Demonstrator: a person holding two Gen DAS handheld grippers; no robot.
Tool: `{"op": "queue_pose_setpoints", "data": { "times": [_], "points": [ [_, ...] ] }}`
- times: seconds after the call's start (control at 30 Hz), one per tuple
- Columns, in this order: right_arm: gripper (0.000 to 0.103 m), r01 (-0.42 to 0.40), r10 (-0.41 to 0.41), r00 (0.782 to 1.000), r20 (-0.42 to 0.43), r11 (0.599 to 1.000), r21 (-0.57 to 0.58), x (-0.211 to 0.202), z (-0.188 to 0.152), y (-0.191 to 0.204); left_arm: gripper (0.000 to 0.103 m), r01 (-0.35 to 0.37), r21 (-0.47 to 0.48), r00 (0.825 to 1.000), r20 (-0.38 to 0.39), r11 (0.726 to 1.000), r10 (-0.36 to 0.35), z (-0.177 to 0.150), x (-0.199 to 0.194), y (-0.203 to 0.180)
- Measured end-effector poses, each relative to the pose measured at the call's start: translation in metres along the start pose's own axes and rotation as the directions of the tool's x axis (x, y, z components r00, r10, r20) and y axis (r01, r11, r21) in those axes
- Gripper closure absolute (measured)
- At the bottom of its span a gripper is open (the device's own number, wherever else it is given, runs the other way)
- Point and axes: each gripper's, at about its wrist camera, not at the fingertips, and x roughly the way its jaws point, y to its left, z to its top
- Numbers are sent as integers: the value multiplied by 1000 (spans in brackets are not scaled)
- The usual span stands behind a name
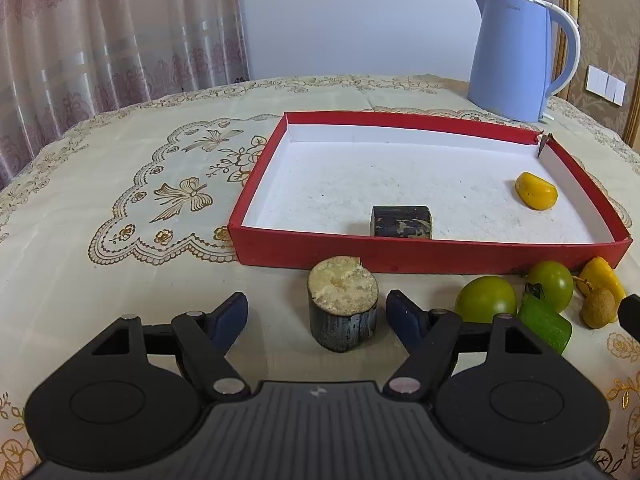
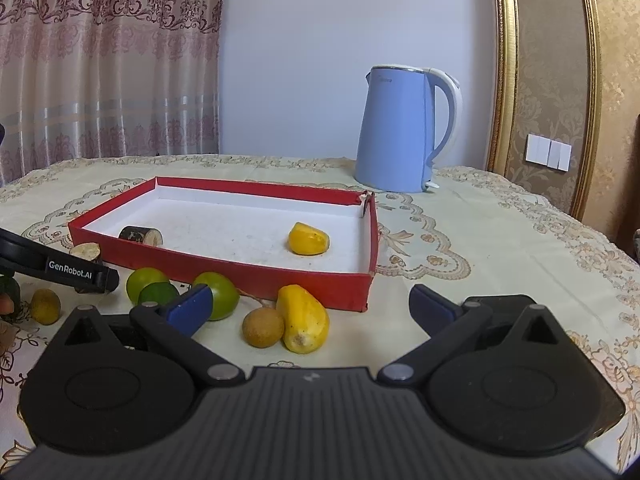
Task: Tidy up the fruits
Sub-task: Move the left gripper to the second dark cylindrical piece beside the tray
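Observation:
A red tray (image 1: 400, 258) (image 2: 256, 276) with a white floor holds a dark sugarcane piece (image 1: 401, 222) (image 2: 141, 236) and a yellow fruit piece (image 1: 536, 191) (image 2: 309, 239). My left gripper (image 1: 318, 312) is open around an upright sugarcane stub (image 1: 343, 304) in front of the tray, not touching it. My right gripper (image 2: 310, 306) is open, with a yellow piece (image 2: 303, 318) and a brown longan (image 2: 263, 327) between its fingers. Two green fruits (image 1: 486, 300) (image 2: 218, 294) and a green piece (image 1: 546, 322) lie beside them.
A blue kettle (image 1: 516, 56) (image 2: 404, 128) stands behind the tray on the embroidered tablecloth (image 1: 120, 200). Another brown longan (image 2: 45, 306) lies at the far left of the right wrist view. The left gripper's body (image 2: 60, 270) crosses that view. Curtains hang behind.

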Motion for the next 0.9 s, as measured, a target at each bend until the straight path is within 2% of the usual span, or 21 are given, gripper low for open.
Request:
{"op": "queue_pose_setpoints", "data": {
  "times": [0.1,0.43,0.53,0.9],
  "points": [
    [0,-2,3,1000,-12,1000,12,3,-2,-1,17,-30,7,999,17,1000,30,-2,0,-2],
    [0,-19,27,997,-68,994,107,13,-5,-16,14,-64,26,997,50,998,63,-6,0,-4],
    [0,-20,27,997,-68,994,108,14,-5,-16,13,-55,12,998,44,998,55,-5,1,-2],
    [0,-22,31,997,-73,992,124,14,-5,-16,2,-61,-62,998,30,996,63,-8,5,7]
  ]
}}
